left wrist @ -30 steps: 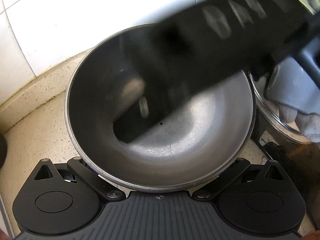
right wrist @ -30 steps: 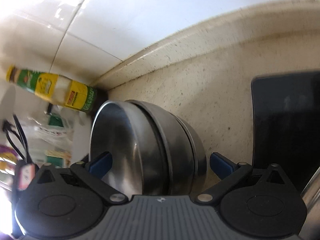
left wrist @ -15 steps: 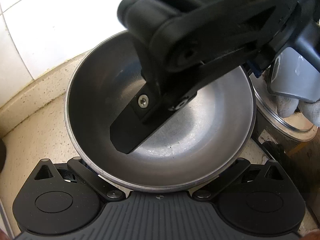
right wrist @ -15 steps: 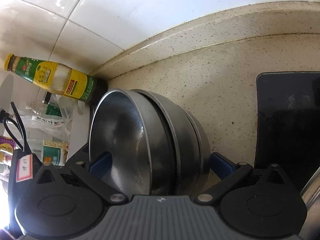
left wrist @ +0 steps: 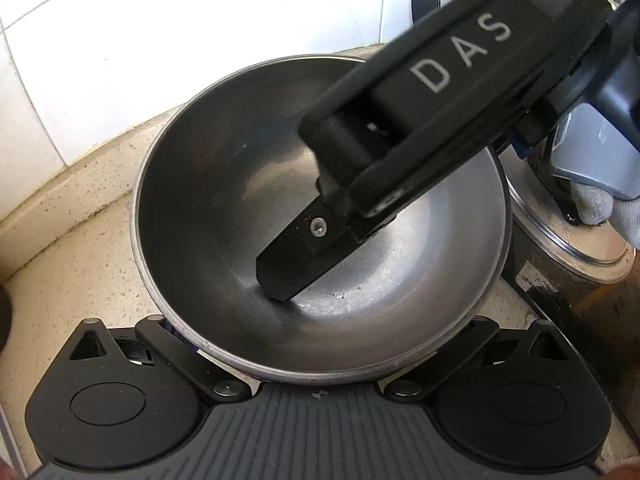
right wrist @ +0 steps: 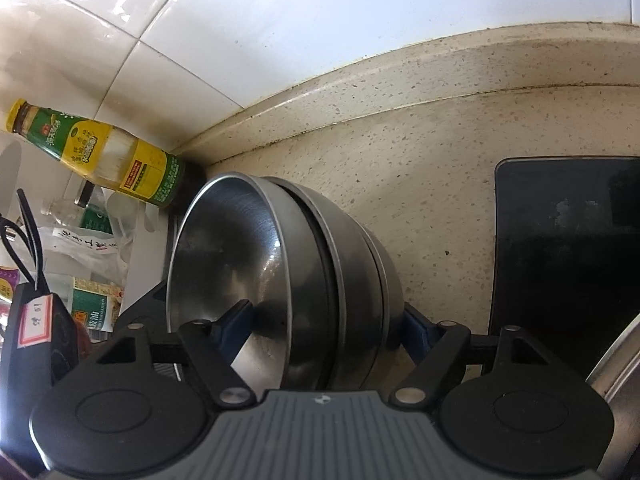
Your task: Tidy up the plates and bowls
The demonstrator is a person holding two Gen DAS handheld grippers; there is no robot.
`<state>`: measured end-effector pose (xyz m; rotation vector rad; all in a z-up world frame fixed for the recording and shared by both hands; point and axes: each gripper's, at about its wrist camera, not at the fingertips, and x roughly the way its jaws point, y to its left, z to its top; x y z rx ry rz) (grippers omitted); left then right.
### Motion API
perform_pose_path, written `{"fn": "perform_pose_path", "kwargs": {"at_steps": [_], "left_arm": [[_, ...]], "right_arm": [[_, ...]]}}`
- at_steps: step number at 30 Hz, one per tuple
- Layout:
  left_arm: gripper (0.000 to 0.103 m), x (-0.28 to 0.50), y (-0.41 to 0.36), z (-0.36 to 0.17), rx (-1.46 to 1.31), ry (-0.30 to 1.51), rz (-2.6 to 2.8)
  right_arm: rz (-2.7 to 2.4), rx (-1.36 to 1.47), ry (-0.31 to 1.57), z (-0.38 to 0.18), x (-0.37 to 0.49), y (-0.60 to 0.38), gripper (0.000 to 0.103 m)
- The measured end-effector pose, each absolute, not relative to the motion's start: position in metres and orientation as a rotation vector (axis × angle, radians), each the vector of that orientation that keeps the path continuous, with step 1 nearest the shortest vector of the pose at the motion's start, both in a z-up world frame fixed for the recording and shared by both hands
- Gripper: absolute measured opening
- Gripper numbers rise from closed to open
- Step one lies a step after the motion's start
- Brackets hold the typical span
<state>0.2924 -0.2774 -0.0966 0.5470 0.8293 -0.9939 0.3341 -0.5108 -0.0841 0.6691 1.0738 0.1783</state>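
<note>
Stacking step by the look of it: right gripper [right wrist: 322,326] is clamped on a nested stack of round stainless steel bowls [right wrist: 288,280], one blue pad inside the front bowl, the other behind the stack, low centre of the right view. Left gripper [left wrist: 320,346] has a single wide steel bowl [left wrist: 224,216] between its fingers; whether it's actually pinching it I can't tell, tips are hidden under the rim. Next I'd guess nesting them together. Beyond sit the speckled beige countertop [right wrist: 420,168], black glass hob [right wrist: 568,264] at right, yellow-green labelled sauce bottle [right wrist: 100,152] upper left.
</note>
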Motion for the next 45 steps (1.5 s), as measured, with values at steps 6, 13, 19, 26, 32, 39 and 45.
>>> {"fn": "perform_pose_path", "kwargs": {"at_steps": [6, 13, 19, 26, 32, 39, 45], "left_arm": [[0.102, 0.291, -0.276, -0.094, 0.533, 0.851, -0.984], [0.101, 0.287, -0.272, -0.08, 0.532, 0.838, -0.955], [0.101, 0.273, -0.267, -0.064, 0.533, 0.811, -0.918], [0.101, 0.249, -0.262, -0.042, 0.534, 0.773, -0.864], [0.101, 0.223, -0.255, -0.026, 0.538, 0.733, -0.834], [0.101, 0.187, -0.243, -0.006, 0.53, 0.693, -0.805], [0.101, 0.156, -0.232, 0.004, 0.52, 0.672, -0.8]], "right_arm": [[0.182, 0.599, 1.064, -0.075, 0.334, -0.503, 0.078], [0.2, 0.56, 1.032, -0.058, 0.329, -0.496, 0.078], [0.239, 0.529, 1.002, -0.042, 0.323, -0.487, 0.078], [0.268, 0.491, 0.961, -0.019, 0.309, -0.471, 0.078], [0.282, 0.453, 0.936, 0.001, 0.291, -0.454, 0.078], [0.292, 0.409, 0.915, 0.019, 0.264, -0.428, 0.078], [0.291, 0.391, 0.922, 0.024, 0.243, -0.407, 0.078]]}}
